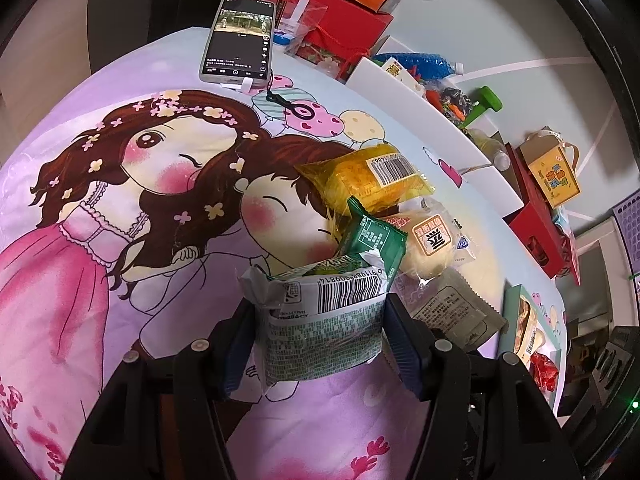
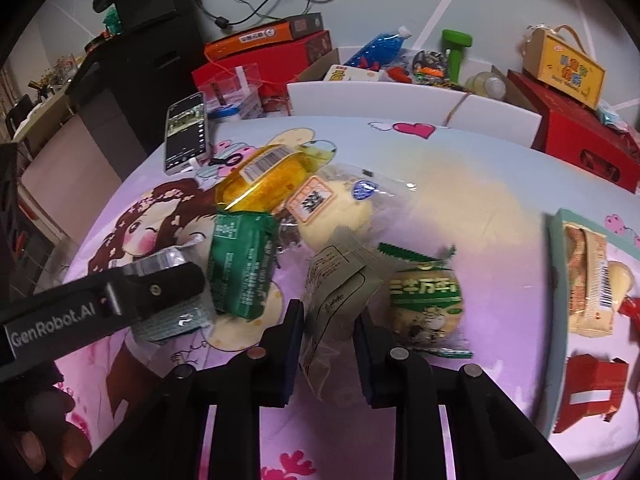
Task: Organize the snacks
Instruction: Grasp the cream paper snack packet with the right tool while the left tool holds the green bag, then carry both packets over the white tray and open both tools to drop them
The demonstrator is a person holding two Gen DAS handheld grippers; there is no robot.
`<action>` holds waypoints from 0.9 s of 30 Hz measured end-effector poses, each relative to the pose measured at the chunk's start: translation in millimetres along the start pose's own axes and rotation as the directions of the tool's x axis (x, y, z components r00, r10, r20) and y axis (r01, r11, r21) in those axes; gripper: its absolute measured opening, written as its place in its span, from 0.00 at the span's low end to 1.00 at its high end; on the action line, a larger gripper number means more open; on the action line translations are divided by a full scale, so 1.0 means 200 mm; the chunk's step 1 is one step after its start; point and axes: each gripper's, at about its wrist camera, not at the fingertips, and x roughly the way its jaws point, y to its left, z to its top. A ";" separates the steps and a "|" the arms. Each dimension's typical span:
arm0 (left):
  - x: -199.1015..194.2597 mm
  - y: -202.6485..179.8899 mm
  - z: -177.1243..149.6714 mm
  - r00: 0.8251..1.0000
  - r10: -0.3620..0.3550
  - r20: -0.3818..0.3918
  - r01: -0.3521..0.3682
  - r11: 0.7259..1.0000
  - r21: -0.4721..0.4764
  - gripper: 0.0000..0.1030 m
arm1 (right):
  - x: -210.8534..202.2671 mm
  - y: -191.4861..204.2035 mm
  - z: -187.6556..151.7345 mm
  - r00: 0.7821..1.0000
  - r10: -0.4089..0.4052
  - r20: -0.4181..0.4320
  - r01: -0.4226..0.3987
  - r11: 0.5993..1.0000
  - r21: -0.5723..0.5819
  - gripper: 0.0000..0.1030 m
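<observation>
Several wrapped snacks lie in a loose pile on a pink cartoon cloth (image 1: pixel 100 280). The left gripper (image 1: pixel 318 344) grasps a crinkled white-and-green packet (image 1: pixel 324 320) with a barcode on its top edge; both dark pads press on its sides, and its top is torn open. The right gripper (image 2: pixel 330 356) is clenched on a grey-beige sachet (image 2: pixel 336 300), a flat matte pouch that stands up between the two fingers. Just right of this sachet lies a round cookie packet (image 2: pixel 428 304) with a green label and a zigzag seal. Far from the grippers are a shiny yellow packet (image 2: pixel 260 180), transparent and glossy, and a pale bun in clear film (image 2: pixel 340 208). A dark green foil packet (image 2: pixel 240 264) lies between the two grippers. At the right edge a teal box (image 2: pixel 560 232) holds more snacks. A phone (image 1: pixel 240 40) rests at the far left of the cloth.
</observation>
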 end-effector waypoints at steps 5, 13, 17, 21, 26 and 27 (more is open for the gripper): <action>0.01 0.00 0.00 1.000 -0.001 -0.005 0.001 1.000 -0.004 0.62 | 0.04 0.02 0.00 1.000 0.015 -0.013 -0.015 1.000 0.002 0.26; 0.00 0.00 0.00 1.000 -0.003 0.000 0.003 1.000 0.001 0.62 | 0.01 0.02 0.00 1.000 0.020 0.004 -0.020 1.000 0.003 0.20; -0.02 0.00 0.00 1.000 -0.002 0.013 0.002 1.000 0.006 0.62 | -0.03 0.01 0.00 1.000 0.028 0.010 -0.028 0.999 0.015 0.20; -0.05 -0.01 0.01 1.000 0.004 0.025 -0.004 1.000 0.014 0.62 | -0.10 -0.01 0.02 0.999 0.033 0.035 -0.033 0.999 0.017 0.19; -0.07 -0.06 0.00 0.999 0.014 0.038 -0.016 0.999 0.039 0.62 | -0.19 -0.06 0.02 0.998 0.036 0.061 -0.037 0.999 0.029 0.19; -0.07 -0.06 0.00 0.999 0.016 0.041 -0.018 0.999 0.044 0.62 | -0.20 -0.07 0.02 0.997 0.035 0.067 -0.037 0.999 0.034 0.19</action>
